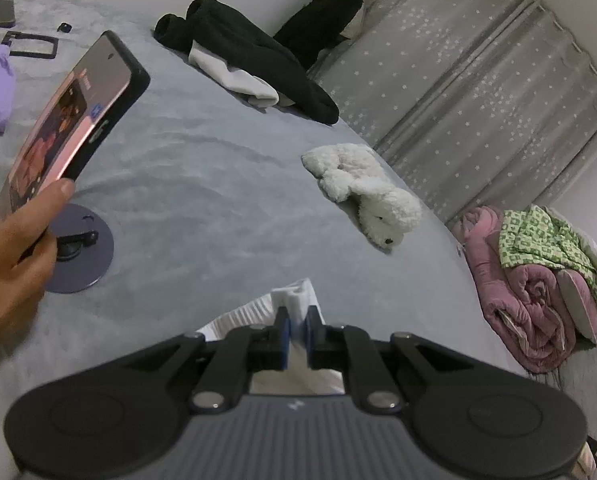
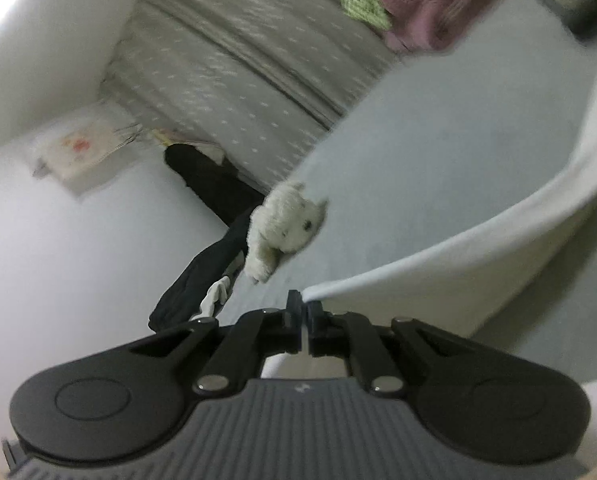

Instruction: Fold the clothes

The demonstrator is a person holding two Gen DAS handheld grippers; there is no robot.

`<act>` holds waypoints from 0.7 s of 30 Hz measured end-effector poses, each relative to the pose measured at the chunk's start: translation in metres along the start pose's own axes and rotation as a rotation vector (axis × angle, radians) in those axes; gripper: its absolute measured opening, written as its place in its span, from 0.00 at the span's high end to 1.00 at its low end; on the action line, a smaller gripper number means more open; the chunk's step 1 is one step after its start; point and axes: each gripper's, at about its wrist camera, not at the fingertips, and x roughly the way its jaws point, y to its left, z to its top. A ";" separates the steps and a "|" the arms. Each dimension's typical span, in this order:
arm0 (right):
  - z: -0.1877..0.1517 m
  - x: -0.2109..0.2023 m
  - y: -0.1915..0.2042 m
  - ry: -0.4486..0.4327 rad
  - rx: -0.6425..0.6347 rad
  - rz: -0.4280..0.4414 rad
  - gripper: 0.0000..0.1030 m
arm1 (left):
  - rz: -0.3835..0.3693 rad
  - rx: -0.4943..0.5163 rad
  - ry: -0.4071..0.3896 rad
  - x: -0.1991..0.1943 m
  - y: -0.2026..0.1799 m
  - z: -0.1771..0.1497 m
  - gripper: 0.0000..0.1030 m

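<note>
The left gripper (image 1: 296, 330) is clamped on a bunched white cloth (image 1: 294, 296), the fabric pinched between its blue pads and rising just ahead of the tips. The right gripper (image 2: 303, 312) has its fingers pressed together on a thin edge of white cloth (image 2: 478, 248), which sweeps up and away to its right as a taut sheet. It is likely the same garment, though the blur in the right view leaves that unsure. Holding two points would let the cloth hang spread, ready to be laid or doubled over.

Ahead of the left gripper lies the grey bed (image 1: 202, 168); a plush toy (image 1: 362, 188) sits ahead and to its right, and dark clothes (image 1: 258, 56) lie loose farther off. To its left a bare hand (image 1: 14, 256) holds a phone (image 1: 70, 120) above a round stand (image 1: 82, 248). Far right, rolled bedding (image 1: 538, 280) is stacked. No basket or bin shows.
</note>
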 end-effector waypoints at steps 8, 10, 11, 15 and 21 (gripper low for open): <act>-0.013 -0.024 0.034 -0.027 -0.338 0.009 0.94 | 0.051 0.043 0.035 -0.010 0.001 0.000 0.93; -0.022 -0.034 0.037 -0.003 -0.429 0.011 0.94 | 0.070 0.085 0.038 -0.013 0.003 -0.001 0.93; -0.027 -0.038 0.036 0.019 -0.460 0.013 0.94 | 0.080 0.107 0.040 -0.015 0.004 -0.001 0.93; -0.048 -0.043 0.029 0.134 -0.550 -0.006 0.94 | 0.105 0.195 0.080 -0.020 0.015 -0.008 0.93; -0.079 -0.028 0.019 0.355 -0.644 -0.077 0.94 | 0.142 0.285 0.195 -0.015 0.033 -0.021 0.93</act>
